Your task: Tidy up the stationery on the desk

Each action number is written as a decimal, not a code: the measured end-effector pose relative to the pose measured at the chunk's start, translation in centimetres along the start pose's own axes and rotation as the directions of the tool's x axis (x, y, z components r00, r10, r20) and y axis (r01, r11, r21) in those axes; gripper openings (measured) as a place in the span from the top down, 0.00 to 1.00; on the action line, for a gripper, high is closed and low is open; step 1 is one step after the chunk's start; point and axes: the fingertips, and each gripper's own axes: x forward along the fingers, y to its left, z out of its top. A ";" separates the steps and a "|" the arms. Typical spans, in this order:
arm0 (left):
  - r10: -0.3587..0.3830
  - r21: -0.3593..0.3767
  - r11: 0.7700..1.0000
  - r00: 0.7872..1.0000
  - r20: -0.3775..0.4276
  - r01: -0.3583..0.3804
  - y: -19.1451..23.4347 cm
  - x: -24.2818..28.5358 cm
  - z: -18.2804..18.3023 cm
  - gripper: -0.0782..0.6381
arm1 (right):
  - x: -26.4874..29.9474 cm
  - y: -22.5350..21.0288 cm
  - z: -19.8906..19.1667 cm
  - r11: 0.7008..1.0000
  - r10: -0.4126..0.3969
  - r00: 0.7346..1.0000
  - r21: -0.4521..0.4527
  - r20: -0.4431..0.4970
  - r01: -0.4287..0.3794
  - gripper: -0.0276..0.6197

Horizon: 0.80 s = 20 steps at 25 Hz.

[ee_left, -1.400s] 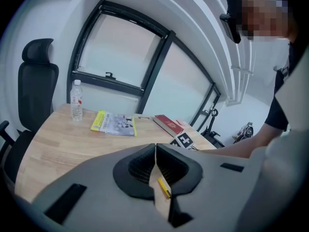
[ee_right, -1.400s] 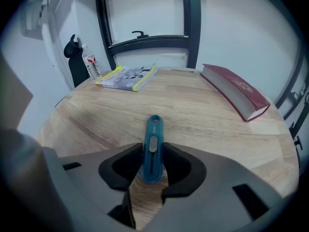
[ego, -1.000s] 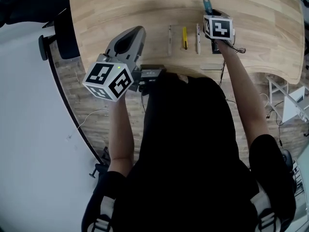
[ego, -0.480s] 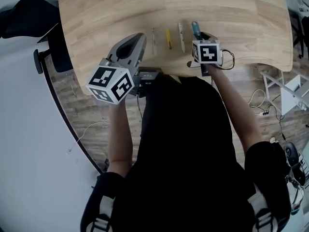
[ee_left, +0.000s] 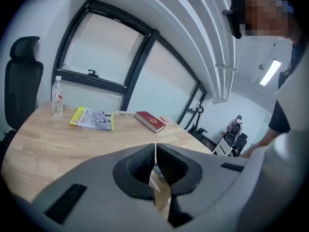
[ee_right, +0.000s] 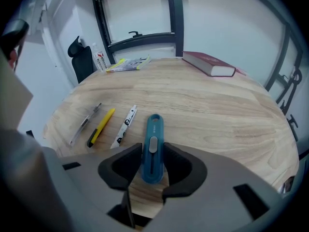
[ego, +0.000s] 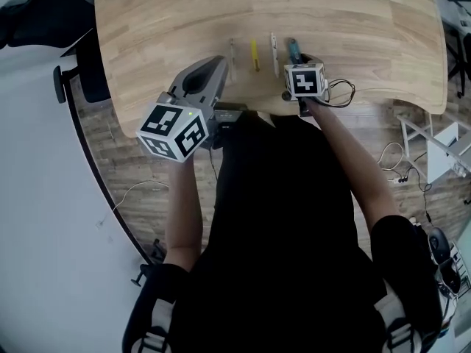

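My right gripper (ego: 296,63) is shut on a blue utility knife (ee_right: 153,146), whose front end sticks out past the jaws, low over the wooden desk (ego: 368,43). Just left of the knife (ego: 292,49) three items lie in a row near the desk's front edge: a white pen (ee_right: 124,126), a yellow pen (ee_right: 101,126) and a clear pen (ee_right: 85,123). My left gripper (ego: 218,63) hovers over the front edge, left of the clear pen (ego: 232,54). Its jaws are shut with nothing between them (ee_left: 155,161).
At the desk's far side lie a red book (ee_right: 208,64), a yellow-edged magazine (ee_right: 128,64) and a water bottle (ee_left: 57,96). A black office chair (ego: 44,13) stands at the left end. A cable (ego: 342,90) trails from the right gripper.
My right gripper has drawn back toward the desk's front edge and to the left with the blue knife, now level with the row of pens. The left gripper has hardly moved.
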 end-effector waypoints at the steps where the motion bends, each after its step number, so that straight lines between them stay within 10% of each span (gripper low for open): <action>1: 0.005 -0.001 1.000 1.000 0.000 -0.005 -0.1 -0.1 -0.1 0.84 | 0.0 0.1 0.1 1.000 0.009 1.000 -0.004 0.002 -0.009 0.70; 20: 0.071 0.000 0.997 0.994 0.083 -0.071 -3.9 -3.3 -0.8 0.84 | -10.5 -2.0 1.5 0.992 0.121 0.973 0.011 0.197 -0.126 0.76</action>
